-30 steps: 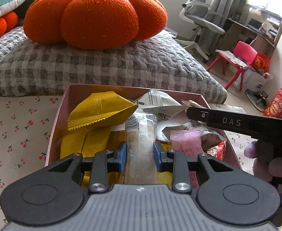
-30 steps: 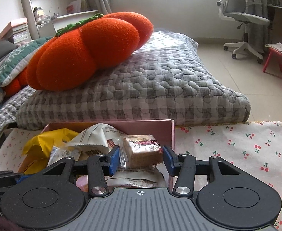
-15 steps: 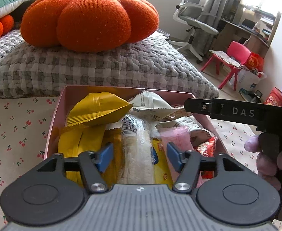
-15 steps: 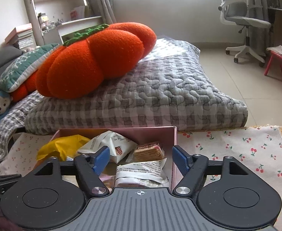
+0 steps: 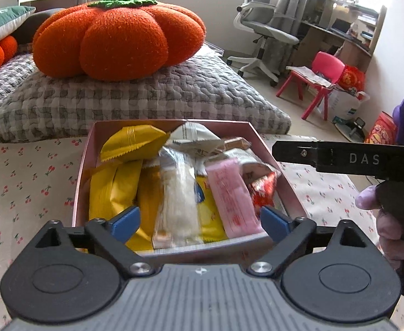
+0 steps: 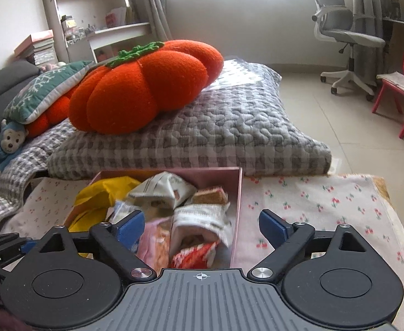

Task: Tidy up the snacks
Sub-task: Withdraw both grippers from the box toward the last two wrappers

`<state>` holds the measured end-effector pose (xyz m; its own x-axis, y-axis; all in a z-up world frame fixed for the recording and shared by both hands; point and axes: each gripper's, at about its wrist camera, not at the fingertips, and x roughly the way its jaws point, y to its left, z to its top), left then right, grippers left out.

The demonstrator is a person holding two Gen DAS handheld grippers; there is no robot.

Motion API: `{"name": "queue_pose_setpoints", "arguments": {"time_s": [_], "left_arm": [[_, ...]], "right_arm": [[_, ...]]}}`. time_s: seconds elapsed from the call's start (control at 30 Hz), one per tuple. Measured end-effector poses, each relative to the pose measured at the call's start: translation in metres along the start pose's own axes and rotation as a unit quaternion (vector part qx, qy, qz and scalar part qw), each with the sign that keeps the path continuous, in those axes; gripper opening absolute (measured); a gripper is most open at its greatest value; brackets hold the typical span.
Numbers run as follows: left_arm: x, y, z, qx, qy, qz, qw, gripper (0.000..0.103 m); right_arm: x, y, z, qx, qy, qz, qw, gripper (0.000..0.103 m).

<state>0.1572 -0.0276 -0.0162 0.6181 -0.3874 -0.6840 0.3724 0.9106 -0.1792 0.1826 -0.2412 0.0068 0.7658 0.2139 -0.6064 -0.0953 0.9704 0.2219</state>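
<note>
We hold two grippers over one shallow pink cardboard box (image 5: 84,165) that sits on a cherry-print cloth (image 5: 23,182).

Left gripper (image 5: 199,222): jaws spread wide, nothing between them, poised above the near edge of the box. Right gripper (image 6: 200,224): jaws likewise spread and empty, above the box's right wall.

All the snacks lie inside the box. Counted from the left wrist view: two yellow foil packets (image 5: 131,143), one puffed at the back left and one flat below it; one clear wrapper with a pale rice bar (image 5: 178,193) down the middle; one pink sachet (image 5: 231,190) just right of it; one white printed packet (image 5: 195,136) at the back; one red-and-white wrapper (image 5: 262,190) against the right wall; one brown biscuit pack (image 6: 210,195) near the back right corner. More wrappers lie beneath; count uncertain.

Around: a grey checked quilted cushion (image 5: 147,96) directly behind the box, one large orange knitted pumpkin pillow (image 5: 119,35) on it. A grey office chair (image 6: 348,35) and a red child's chair (image 5: 317,77) stand well apart on the floor.
</note>
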Motion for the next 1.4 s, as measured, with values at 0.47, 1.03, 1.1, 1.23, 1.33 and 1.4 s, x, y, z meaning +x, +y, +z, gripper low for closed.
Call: {"name": "queue_pose_setpoints", "arguments": {"time_s": [0.47,1.03,1.1,1.23,1.33,1.4], "left_arm": [[-0.032,-0.009,-0.028,0.028,0.017,0.019,0.9993,0.102],[-0.042,0.005,-0.091,0.058,0.026,0.028,0.9976,0.102],[-0.042,0.006,-0.097,0.066,0.020,0.029,0.9972,0.102],[-0.036,0.007,-0.101,0.069,0.018,0.019,0.9972,0.098],[-0.031,0.006,-0.101,0.070,0.012,0.009,0.9974,0.092],[-0.028,0.005,-0.100,0.068,0.011,0.002,0.9976,0.087]], "right_arm": [[-0.046,0.015,-0.046,-0.013,0.048,0.001,0.999,0.096],[-0.058,0.042,-0.119,-0.041,0.080,0.015,0.996,0.098],[-0.059,0.045,-0.125,-0.054,0.081,0.016,0.995,0.098],[-0.061,0.047,-0.131,-0.070,0.076,0.012,0.995,0.098],[-0.059,0.046,-0.132,-0.073,0.077,0.010,0.994,0.098],[-0.057,0.044,-0.132,-0.070,0.077,0.009,0.995,0.098]]}}
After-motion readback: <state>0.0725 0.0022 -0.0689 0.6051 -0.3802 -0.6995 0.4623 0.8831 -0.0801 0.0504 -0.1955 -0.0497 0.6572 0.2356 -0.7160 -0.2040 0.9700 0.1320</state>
